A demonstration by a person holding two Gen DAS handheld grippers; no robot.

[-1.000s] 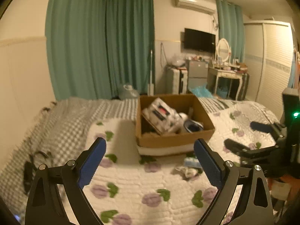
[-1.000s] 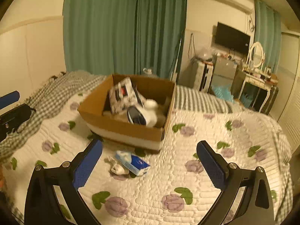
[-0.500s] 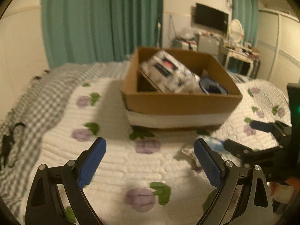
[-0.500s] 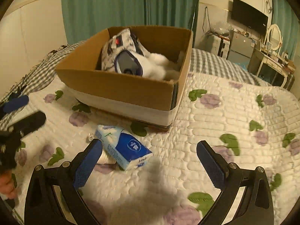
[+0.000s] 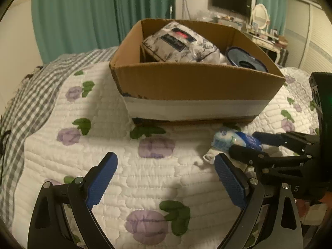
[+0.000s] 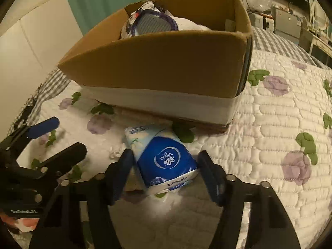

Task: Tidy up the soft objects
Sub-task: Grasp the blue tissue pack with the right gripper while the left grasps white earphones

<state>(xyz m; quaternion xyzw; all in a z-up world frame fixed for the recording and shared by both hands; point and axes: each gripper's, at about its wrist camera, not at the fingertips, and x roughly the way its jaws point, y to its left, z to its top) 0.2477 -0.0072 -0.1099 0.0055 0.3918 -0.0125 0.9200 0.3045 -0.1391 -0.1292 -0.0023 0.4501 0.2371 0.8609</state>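
A blue and white tissue pack [image 6: 164, 155] lies on the quilt in front of a cardboard box [image 6: 166, 62]. My right gripper [image 6: 166, 166] is open, with its fingers on either side of the pack, close to it. The pack also shows in the left wrist view [image 5: 232, 140], with the right gripper [image 5: 249, 145] around it. A small white cloth [image 5: 211, 155] lies beside the pack. My left gripper [image 5: 166, 168] is open and empty above the quilt, left of the pack. The box [image 5: 195, 87] holds a floral bundle [image 5: 180, 43] and a blue-rimmed item [image 5: 244, 60].
The floral quilt [image 5: 103, 124] covers the bed, with a grey checked blanket [image 5: 31, 103] at the left. Green curtains [image 5: 93, 10], a wall TV [image 5: 232, 0] and a dresser with a mirror [image 5: 261, 18] stand behind the bed.
Both grippers have moved down and forward toward the box. My right gripper has narrowed and come around the tissue pack. The left gripper stays open.
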